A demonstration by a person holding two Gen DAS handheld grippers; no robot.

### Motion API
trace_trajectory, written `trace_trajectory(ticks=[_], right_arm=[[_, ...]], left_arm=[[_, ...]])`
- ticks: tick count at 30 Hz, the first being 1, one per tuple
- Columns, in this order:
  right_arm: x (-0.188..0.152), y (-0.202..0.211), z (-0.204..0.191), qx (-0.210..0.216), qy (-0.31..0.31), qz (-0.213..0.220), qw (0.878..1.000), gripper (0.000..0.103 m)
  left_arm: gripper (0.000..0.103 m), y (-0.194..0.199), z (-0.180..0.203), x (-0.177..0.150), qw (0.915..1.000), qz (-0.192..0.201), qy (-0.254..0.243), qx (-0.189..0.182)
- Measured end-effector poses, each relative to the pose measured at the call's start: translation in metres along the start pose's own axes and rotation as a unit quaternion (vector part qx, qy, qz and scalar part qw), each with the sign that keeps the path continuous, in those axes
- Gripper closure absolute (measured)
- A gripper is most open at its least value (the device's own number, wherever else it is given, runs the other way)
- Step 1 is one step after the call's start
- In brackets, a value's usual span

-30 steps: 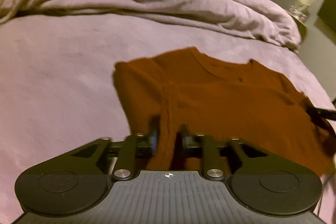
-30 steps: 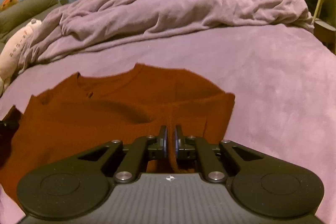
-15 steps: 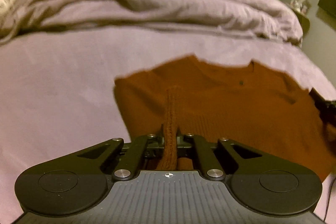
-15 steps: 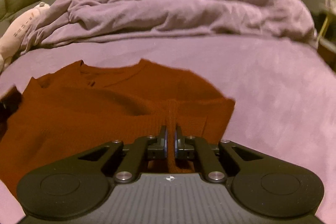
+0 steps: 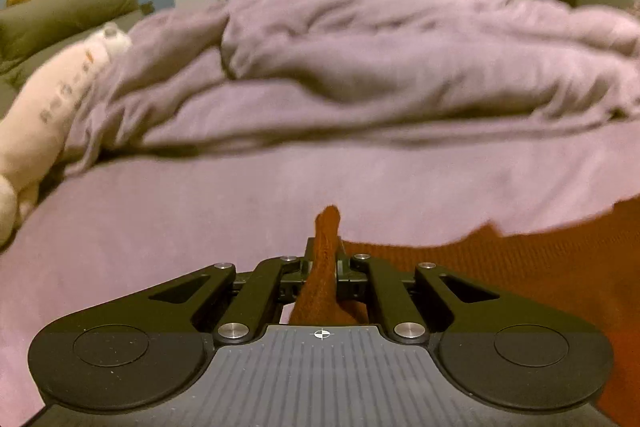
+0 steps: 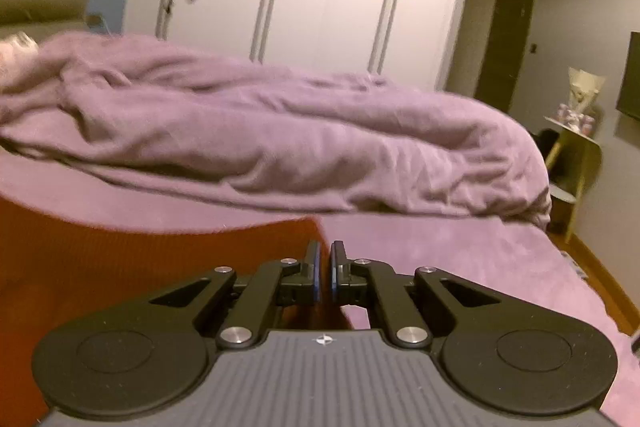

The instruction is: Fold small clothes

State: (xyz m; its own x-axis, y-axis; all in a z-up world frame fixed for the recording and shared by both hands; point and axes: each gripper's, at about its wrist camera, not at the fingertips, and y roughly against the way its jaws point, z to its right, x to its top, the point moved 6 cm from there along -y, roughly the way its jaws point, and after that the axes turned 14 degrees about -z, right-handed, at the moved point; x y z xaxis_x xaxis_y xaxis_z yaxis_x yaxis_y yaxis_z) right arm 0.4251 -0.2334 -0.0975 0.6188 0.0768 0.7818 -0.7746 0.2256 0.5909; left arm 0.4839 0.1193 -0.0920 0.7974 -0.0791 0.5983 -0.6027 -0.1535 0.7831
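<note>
Sweater [image 5: 520,267], rust ribbed knit, spreads toward three o'clock over the purple bed [image 5: 200,227]. Left gripper [image 5: 323,259] pinches a bunched ridge; right gripper [image 6: 325,267] clamps its corner edge.

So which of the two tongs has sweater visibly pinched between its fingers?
The left tongs: a rust sweater fold stands between the fingers. The right tongs show only a narrow gap.

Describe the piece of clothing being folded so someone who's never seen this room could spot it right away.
Start from the large bed with its lilac sheet and the crumpled lilac duvet heaped along the far side. On the flat sheet in front of that heap is a rust-orange knit sweater, one edge pinched in the left claw. It is the only dark orange, ribbed fabric on the pale bedding.
</note>
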Motion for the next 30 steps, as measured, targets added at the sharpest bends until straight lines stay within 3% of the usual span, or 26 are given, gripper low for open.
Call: trace_trajectory(ticks=[2, 3, 5, 8, 9, 11, 12, 13, 18, 22, 26, 29, 30], right_arm=[[-0.015, -0.027, -0.001, -0.010, -0.003, -0.040, 0.999, 0.103], [-0.023, -0.039, -0.001, -0.005, -0.008, -0.069, 0.998, 0.103], [-0.033, -0.040, 0.003, 0.013, -0.020, -0.082, 0.996, 0.103], [-0.037, -0.030, 0.012, 0.082, -0.039, -0.084, 0.992, 0.102], [-0.037, -0.028, 0.015, 0.099, -0.041, -0.085, 0.991, 0.098], [-0.035, -0.031, 0.016, 0.122, -0.046, -0.098, 0.987, 0.079], [-0.034, -0.034, 0.015, 0.133, -0.049, -0.107, 0.984, 0.059], [-0.034, -0.035, 0.013, 0.137, -0.052, -0.111, 0.983, 0.054], [-0.031, -0.026, 0.006, 0.167, -0.068, -0.091, 0.979, 0.054], [-0.034, -0.015, 0.004, 0.195, -0.064, -0.070, 0.976, 0.054], [-0.038, -0.027, -0.005, 0.175, -0.028, -0.104, 0.979, 0.056], [-0.037, -0.033, -0.006, 0.159, -0.024, -0.109, 0.981, 0.075], [-0.036, -0.034, -0.007, 0.154, -0.020, -0.108, 0.982, 0.099]], left_arm=[[0.089, -0.020, 0.004, -0.013, 0.9999, -0.014, 0.003, 0.010], [0.081, -0.028, 0.005, -0.018, 0.9996, -0.027, 0.003, 0.011], [0.069, -0.029, -0.004, -0.028, 0.9994, -0.029, 0.020, -0.001], [0.046, -0.020, -0.018, -0.033, 0.9967, -0.029, 0.035, -0.067], [0.039, -0.015, -0.021, -0.036, 0.9954, -0.030, 0.037, -0.083], [0.034, -0.009, -0.023, -0.039, 0.9935, -0.031, 0.039, -0.103], [0.031, -0.008, -0.023, -0.040, 0.9926, -0.037, 0.039, -0.109], [0.031, -0.007, -0.023, -0.042, 0.9920, -0.038, 0.041, -0.113], [0.033, -0.013, -0.025, -0.044, 0.9862, -0.056, 0.057, -0.145], [0.040, -0.018, -0.025, -0.047, 0.9865, -0.065, 0.051, -0.141], [0.049, -0.020, -0.026, -0.050, 0.9858, -0.066, 0.059, -0.143], [0.070, -0.019, -0.028, -0.047, 0.9879, -0.063, 0.060, -0.128], [0.078, -0.018, -0.029, -0.046, 0.9887, -0.061, 0.060, -0.124]])
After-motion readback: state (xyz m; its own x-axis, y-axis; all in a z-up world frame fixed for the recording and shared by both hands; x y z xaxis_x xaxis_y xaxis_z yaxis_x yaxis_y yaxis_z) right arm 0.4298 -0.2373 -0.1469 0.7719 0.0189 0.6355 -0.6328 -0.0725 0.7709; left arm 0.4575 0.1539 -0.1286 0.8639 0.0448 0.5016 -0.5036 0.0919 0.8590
